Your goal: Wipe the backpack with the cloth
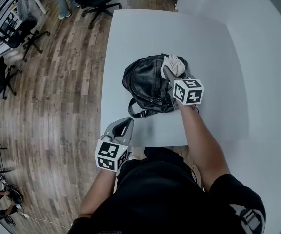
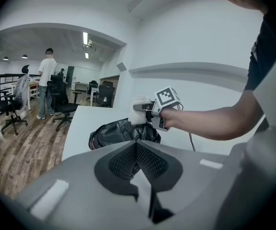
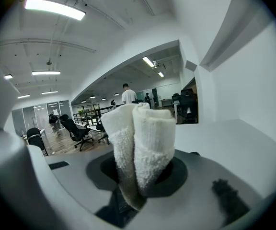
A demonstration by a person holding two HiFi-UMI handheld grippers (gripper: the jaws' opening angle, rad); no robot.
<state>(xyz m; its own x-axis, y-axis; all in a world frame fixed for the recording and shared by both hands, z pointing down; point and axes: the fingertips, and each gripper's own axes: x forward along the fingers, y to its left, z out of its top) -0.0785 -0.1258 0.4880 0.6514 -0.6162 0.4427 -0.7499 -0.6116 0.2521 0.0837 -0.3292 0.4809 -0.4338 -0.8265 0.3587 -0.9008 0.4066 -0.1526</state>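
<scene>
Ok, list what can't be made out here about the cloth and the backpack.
- Head view: whether the cloth touches the backpack; the right gripper covers that spot.
- Right gripper view: the backpack does not show; the clamped cloth and the gripper's body fill the foreground.
- Left gripper view: the backpack's lower part, hidden behind the left gripper's own body.
- Any dirt on the backpack: too small in every view.

Open table (image 1: 150, 30) beyond and right of backpack (image 1: 148, 84)

Bright ceiling strips, fisheye edges — soft shadows
</scene>
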